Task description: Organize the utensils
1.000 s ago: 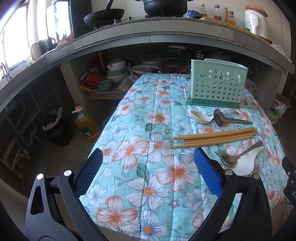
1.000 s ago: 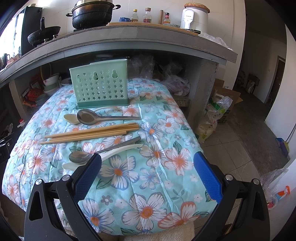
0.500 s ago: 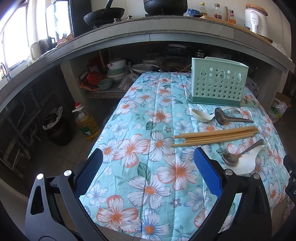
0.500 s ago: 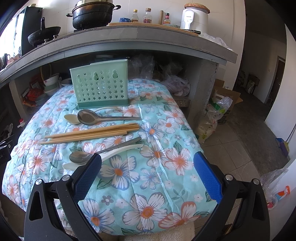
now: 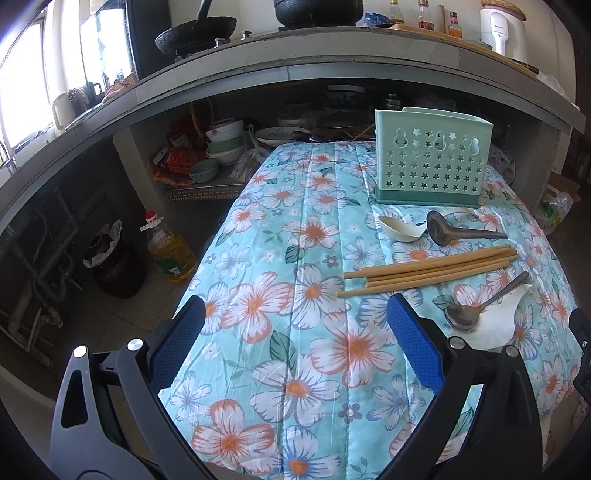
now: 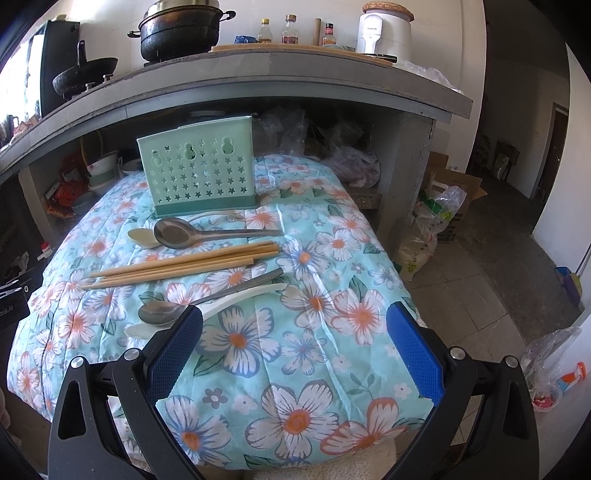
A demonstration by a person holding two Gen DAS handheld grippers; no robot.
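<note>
A mint-green perforated utensil holder (image 5: 430, 164) (image 6: 199, 177) stands upright at the back of the floral-clothed table (image 5: 295, 240). In front of it lie a large metal spoon (image 5: 450, 230) (image 6: 195, 234) beside a cream spoon (image 5: 400, 229) (image 6: 142, 236), then several wooden chopsticks (image 5: 428, 269) (image 6: 184, 264), then a small metal spoon (image 5: 476, 310) (image 6: 177, 308) on a white spoon (image 5: 491, 325) (image 6: 236, 299). My left gripper (image 5: 295, 350) hovers open over the table's near left. My right gripper (image 6: 295, 350) hovers open just short of the nearest spoons. Neither holds anything.
A grey counter (image 6: 258, 70) overhangs the table's far end, carrying a black pot (image 6: 179, 31), a pan (image 5: 195, 33), bottles and a white appliance (image 6: 384, 31). Bowls (image 5: 225, 142) sit on a shelf below. An oil bottle (image 5: 171, 251) stands on the floor left; bags (image 6: 436, 218) stand right.
The left wrist view has shifted slightly toward the table, so the utensils sit a little lower in frame. The right gripper has barely moved. Both stay open.
</note>
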